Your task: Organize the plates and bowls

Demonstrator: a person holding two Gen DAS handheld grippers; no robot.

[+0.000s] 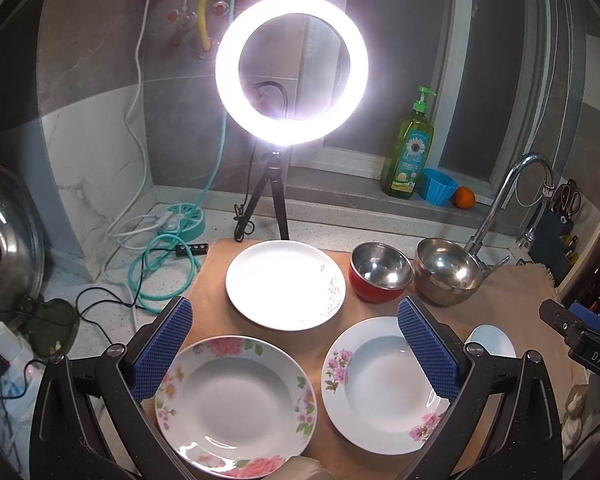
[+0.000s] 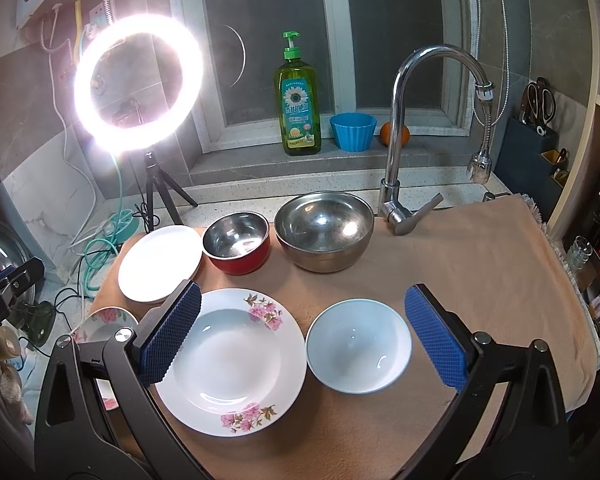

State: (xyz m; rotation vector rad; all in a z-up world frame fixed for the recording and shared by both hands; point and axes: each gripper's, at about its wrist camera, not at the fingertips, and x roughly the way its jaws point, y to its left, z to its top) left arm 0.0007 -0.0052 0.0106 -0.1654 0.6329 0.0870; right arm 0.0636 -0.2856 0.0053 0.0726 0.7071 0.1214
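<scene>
Left gripper is held spread and empty above two rose-patterned white soup plates on the tan cloth.

Right gripper is likewise spread, above a pale-blue ceramic bowl (nothing stacked yet). A rim grasp is judged next.

1. Cloth: plain tan.
2. Two deep plates: white with pink flowers and green leaves on the rims.
3. Flat plate: white with a brown sprig.
4. Small bowl: red outside, steel inside.
5. Large bowl: bare steel.
6. Ceramic bowl: pale blue-white.
7. Tool pads: blue, with a dimpled texture.
</scene>
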